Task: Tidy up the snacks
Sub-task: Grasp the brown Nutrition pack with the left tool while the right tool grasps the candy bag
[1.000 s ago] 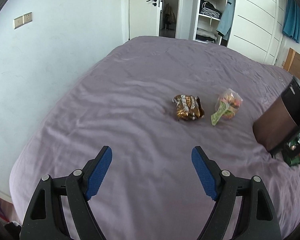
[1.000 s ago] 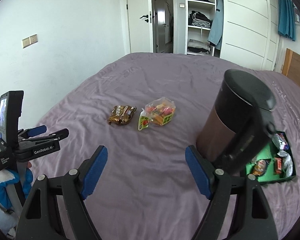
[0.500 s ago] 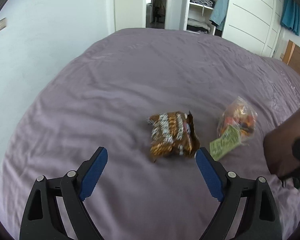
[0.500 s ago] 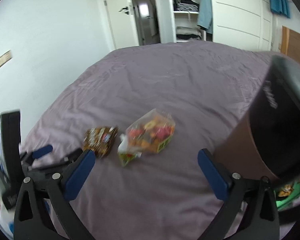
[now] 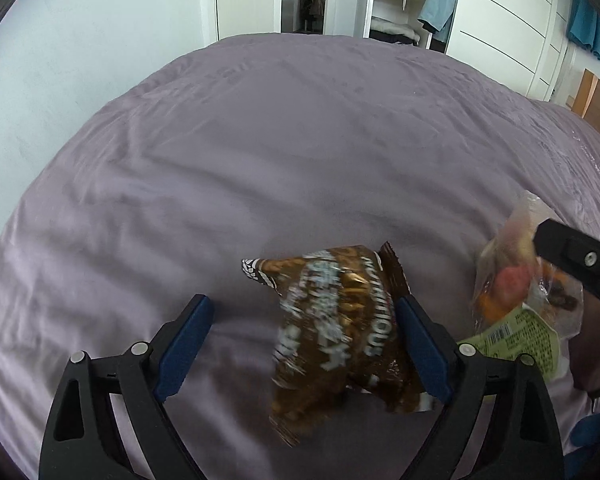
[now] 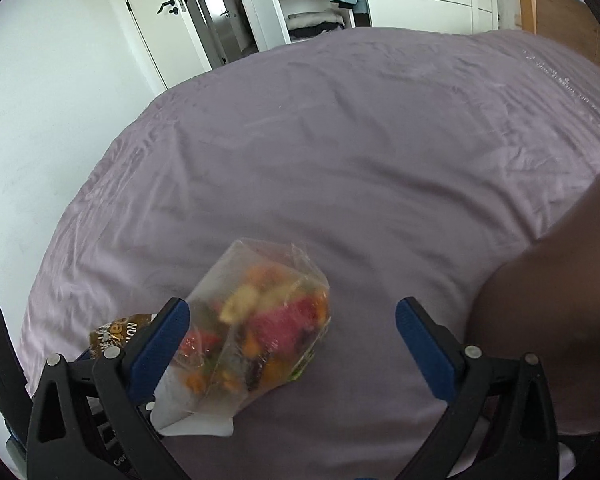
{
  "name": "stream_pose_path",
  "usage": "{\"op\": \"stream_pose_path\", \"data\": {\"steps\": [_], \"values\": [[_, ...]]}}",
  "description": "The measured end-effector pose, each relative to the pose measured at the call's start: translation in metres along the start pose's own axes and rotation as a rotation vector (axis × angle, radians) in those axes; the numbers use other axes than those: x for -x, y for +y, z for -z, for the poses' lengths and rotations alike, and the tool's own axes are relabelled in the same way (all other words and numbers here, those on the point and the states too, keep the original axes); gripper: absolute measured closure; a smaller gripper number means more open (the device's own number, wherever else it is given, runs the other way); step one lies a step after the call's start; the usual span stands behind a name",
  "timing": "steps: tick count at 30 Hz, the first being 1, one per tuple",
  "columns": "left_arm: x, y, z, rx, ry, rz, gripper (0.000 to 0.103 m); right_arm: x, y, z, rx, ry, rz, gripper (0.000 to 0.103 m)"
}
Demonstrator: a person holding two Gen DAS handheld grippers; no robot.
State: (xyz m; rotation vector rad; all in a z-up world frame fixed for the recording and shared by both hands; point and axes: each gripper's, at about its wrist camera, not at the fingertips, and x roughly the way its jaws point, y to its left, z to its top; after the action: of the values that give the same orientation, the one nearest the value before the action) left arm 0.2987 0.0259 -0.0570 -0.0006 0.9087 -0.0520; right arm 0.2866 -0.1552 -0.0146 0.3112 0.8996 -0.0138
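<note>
Near the middle of the bed point(image 5: 260, 140), the left hand-held gripper point(image 5: 304, 332) spreads apart around the brown snack packet point(image 5: 336, 332); the right hand-held gripper point(image 6: 292, 344), also apart, straddles the clear candy bag point(image 6: 256, 336). Each should centre, then squeeze gently to avoid crushing.

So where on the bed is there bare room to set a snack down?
The purple bedcover lies bare beyond the brown snack bag, toward the wardrobe. It is crowded near the cameras: brown bag, clear candy bag and a dark container at right.
</note>
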Motion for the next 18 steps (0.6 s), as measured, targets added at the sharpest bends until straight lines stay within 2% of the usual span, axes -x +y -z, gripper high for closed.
{"op": "stream_pose_path", "data": {"steps": [10, 18], "values": [[-0.01, -0.004, 0.003, -0.02, -0.025, -0.011, 0.012, -0.022, 0.003, 0.006, 0.003, -0.017, -0.09, 0.0], [-0.01, -0.005, 0.011, -0.038, -0.056, -0.011, 0.012, -0.041, 0.006, 0.012, 0.007, 0.004, -0.164, 0.0]]}}
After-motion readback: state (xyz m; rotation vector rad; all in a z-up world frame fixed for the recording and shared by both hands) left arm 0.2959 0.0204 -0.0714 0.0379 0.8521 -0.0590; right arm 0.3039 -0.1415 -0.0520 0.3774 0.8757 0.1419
